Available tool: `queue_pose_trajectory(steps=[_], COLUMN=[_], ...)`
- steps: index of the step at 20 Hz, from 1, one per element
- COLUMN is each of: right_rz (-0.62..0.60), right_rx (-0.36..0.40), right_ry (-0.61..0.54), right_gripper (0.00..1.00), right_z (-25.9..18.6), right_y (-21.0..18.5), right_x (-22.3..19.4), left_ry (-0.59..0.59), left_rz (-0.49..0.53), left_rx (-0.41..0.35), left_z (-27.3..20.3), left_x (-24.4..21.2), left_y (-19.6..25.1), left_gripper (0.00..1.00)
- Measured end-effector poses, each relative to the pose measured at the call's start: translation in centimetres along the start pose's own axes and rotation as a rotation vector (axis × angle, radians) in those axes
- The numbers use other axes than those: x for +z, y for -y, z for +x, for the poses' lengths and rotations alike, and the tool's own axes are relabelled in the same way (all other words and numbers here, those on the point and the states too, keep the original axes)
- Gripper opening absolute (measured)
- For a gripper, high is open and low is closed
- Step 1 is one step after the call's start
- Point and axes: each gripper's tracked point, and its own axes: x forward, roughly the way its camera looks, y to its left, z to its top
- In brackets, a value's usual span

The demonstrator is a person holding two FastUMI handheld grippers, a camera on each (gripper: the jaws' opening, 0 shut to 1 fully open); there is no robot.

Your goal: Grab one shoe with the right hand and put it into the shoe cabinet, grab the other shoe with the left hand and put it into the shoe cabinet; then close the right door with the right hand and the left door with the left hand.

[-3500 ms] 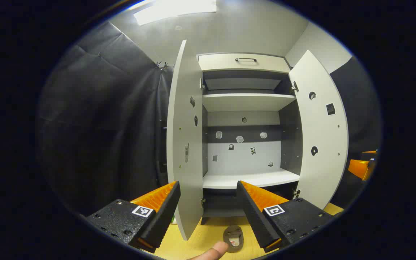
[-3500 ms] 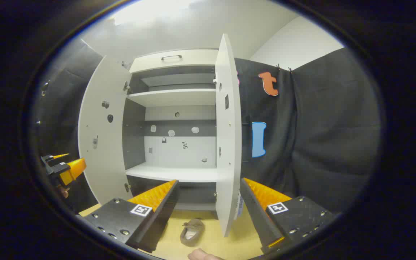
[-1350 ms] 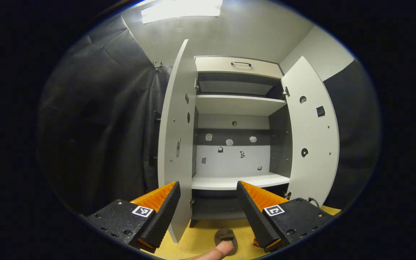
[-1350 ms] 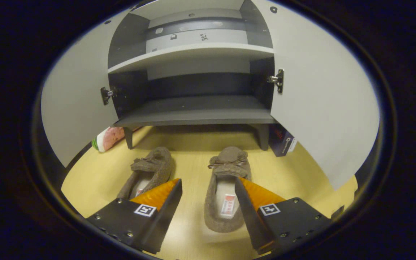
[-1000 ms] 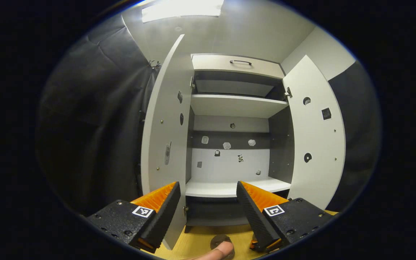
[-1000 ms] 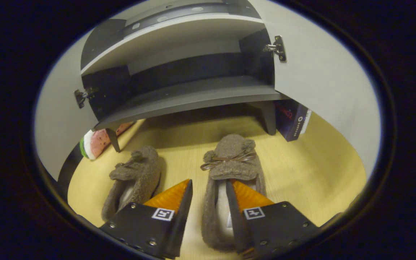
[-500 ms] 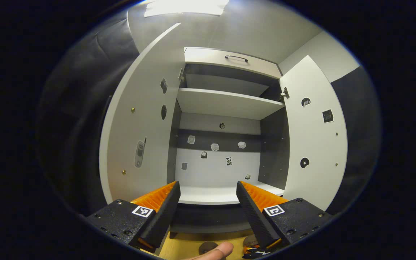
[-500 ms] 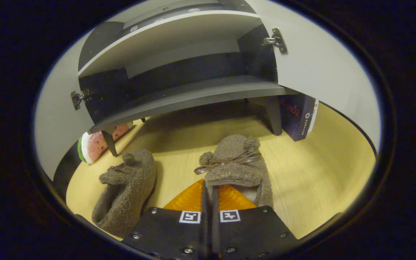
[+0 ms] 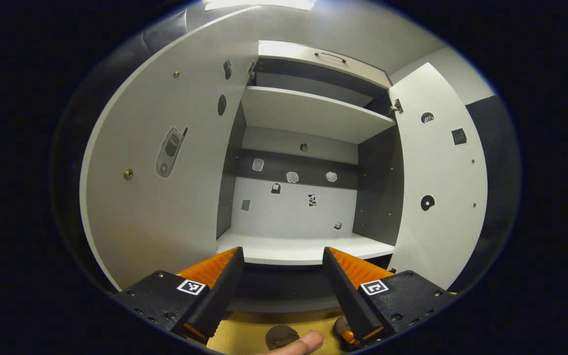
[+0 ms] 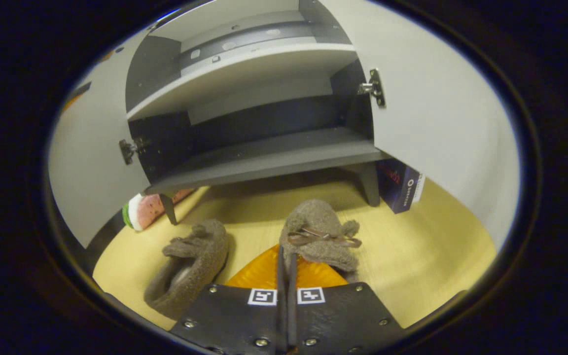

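In the right gripper view the right gripper [image 10: 286,266] is seen with its jaws pinched narrow on the side wall of the right shoe [image 10: 319,231], over the yellow floor [image 10: 427,256] just near of the shoe cabinet [image 10: 264,158]. The grip should be kept firm and the shoe carried level onto the dark bottom shelf [image 10: 269,155], clear of both open doors. The other shoe [image 10: 190,268] lies to its left on the floor. The left gripper [image 9: 279,268] is held with jaws wide and empty before the cabinet
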Motion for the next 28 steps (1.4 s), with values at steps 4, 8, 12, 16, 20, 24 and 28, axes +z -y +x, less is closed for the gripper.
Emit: queue_pose_trajectory(steps=[4,8,12,16,20,24,28], right_rz=[-0.079,-0.096,-0.132,-0.2,-0.29,-0.321,-0.353], right_rx=[-0.025,-0.005,0.025,0.034,0.022,0.007,-0.028], right_ry=[0.066,0.117,0.206,0.284,0.326,0.316,0.295], right_gripper=[0.01,0.02,0.02,0.02,0.02,0.02,0.02], right_z=[-3.1,-7.6,-12.2,-15.4,-15.7,-13.1,-9.3], right_y=[0.7,0.3,-1.1,-3.2,-5.7,-7.7,-8.4], right_x=[4.2,9.8,17.2,24.2,30.6,35.9,39.3], left_ry=[0.055,0.041,0.026,0.012,-0.03,-0.039,-0.044], left_rz=[0.015,0.025,0.013,0.011,-0.01,-0.018,-0.025], left_rx=[0.031,0.013,-0.004,-0.006,-0.054,-0.059,-0.059], left_z=[0.2,-0.2,-0.1,0.4,0.8,1.0,1.1], left_x=[1.3,1.0,0.7,0.1,-0.8,-1.1,-1.1], left_y=[-1.4,-1.2,-1.2,-1.2,-0.1,0.0,-0.2], left_gripper=[0.98,0.98,0.98,0.98,0.98,0.98,0.98])
